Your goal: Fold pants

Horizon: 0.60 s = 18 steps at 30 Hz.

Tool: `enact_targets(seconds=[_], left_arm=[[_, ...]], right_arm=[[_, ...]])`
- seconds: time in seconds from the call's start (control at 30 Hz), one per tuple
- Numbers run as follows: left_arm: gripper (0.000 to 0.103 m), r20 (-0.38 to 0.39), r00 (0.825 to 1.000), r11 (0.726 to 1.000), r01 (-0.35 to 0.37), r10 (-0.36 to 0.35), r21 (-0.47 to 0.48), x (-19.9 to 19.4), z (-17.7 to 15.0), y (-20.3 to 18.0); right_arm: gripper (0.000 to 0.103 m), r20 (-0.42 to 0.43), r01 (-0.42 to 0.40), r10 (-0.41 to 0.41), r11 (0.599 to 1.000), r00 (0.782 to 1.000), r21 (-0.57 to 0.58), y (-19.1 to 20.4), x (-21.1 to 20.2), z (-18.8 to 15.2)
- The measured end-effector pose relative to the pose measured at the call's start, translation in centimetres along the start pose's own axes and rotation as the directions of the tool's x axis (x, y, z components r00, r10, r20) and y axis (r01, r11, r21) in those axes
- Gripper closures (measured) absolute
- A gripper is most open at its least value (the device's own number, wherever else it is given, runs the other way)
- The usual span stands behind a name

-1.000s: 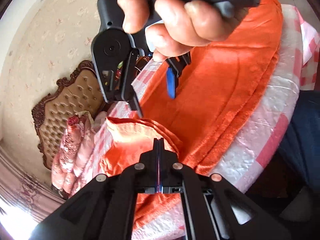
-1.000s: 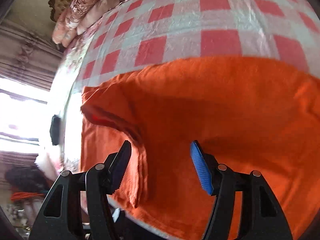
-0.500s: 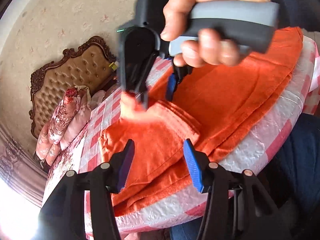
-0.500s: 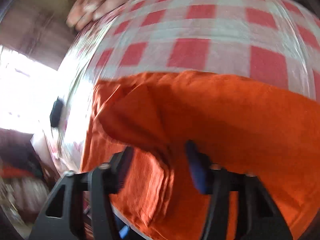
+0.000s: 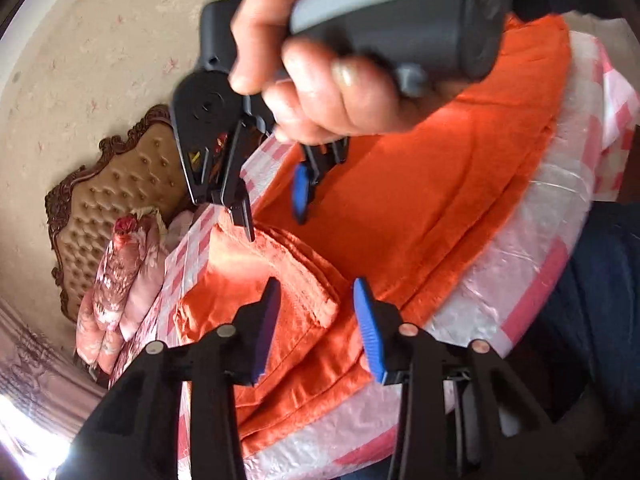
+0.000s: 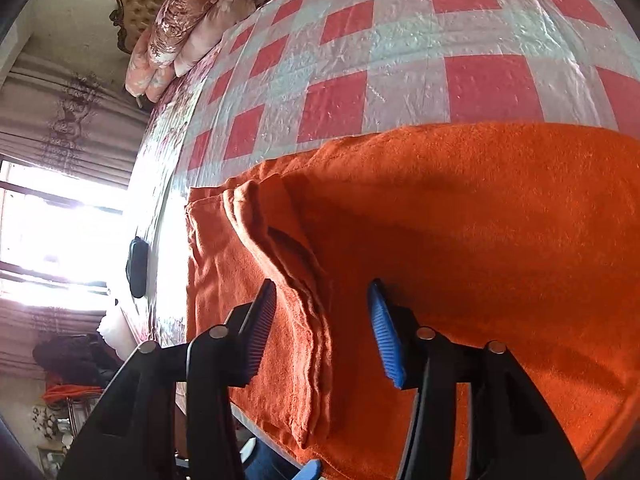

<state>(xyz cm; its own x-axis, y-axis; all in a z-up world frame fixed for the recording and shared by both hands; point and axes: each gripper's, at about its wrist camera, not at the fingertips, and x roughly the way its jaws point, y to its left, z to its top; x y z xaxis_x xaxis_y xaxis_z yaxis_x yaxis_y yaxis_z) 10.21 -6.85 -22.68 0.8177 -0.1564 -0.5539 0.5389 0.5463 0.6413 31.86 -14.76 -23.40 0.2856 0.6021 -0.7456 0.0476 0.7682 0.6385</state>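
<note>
While both grippers' jaws gape, right hand (image 5: 320,64) hovers over pants (image 5: 420,208).

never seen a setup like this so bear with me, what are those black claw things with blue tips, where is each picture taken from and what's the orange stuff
The black claws are hand-held grippers, not a robot: a person holds one in each hand and squeezes a handle to close its two fingers. Each gripper carries a wide-angle camera that looks forward along its fingers, so every picture shows its own claw at the bottom.

One view comes from the left gripper. It is open and holds nothing. Above it you see the person's right hand gripping the other tool.

The other view comes from the right gripper, also open and empty.

The orange stuff is the pants, lying on a red and white checked table cover. One end is doubled into a thicker fold, and both claws are aimed at it.
</note>
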Motion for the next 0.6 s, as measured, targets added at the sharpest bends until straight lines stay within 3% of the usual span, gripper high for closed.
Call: enact_targets(seconds=[0.03,0.13,0.27,0.4,0.53,0.57,0.6], left_arm=[[0.065,-0.034,0.999,1.000,-0.003,0.003,0.005,0.6,0.0,-0.5],[0.065,-0.063,0.998,1.000,-0.021,0.021,-0.001,1.5,0.4,-1.0],[0.068,-0.092,0.995,0.999,-0.046,0.046,-0.002,2.9,0.8,-0.8],[0.093,-0.129,0.991,1.000,-0.030,0.028,-0.009,3.7,0.9,-0.6],[0.094,-0.096,0.994,0.998,-0.062,0.061,-0.008,2.9,0.6,-0.2],[0.094,-0.086,0.994,0.997,-0.071,0.070,-0.007,2.5,0.5,0.0],[0.094,-0.080,0.994,0.997,-0.075,0.074,-0.009,2.2,0.4,0.2]], right_arm=[[0.087,-0.005,-0.015,0.015,1.000,1.000,0.001,0.2,0.1,0.0],[0.097,0.002,-0.049,0.049,0.999,0.999,-0.020,0.9,-0.3,-0.2],[0.098,0.006,-0.113,0.114,0.993,0.994,-0.043,2.4,-0.9,-0.1],[0.098,0.002,-0.177,0.177,0.983,0.984,-0.049,3.2,-1.6,-0.1],[0.097,0.004,-0.144,0.145,0.987,0.989,-0.069,3.2,-2.0,-0.2],[0.095,0.019,-0.107,0.108,0.992,0.994,-0.062,2.8,-2.3,-0.2],[0.086,0.025,-0.074,0.075,0.996,0.997,-0.056,2.6,-2.4,-0.2]])
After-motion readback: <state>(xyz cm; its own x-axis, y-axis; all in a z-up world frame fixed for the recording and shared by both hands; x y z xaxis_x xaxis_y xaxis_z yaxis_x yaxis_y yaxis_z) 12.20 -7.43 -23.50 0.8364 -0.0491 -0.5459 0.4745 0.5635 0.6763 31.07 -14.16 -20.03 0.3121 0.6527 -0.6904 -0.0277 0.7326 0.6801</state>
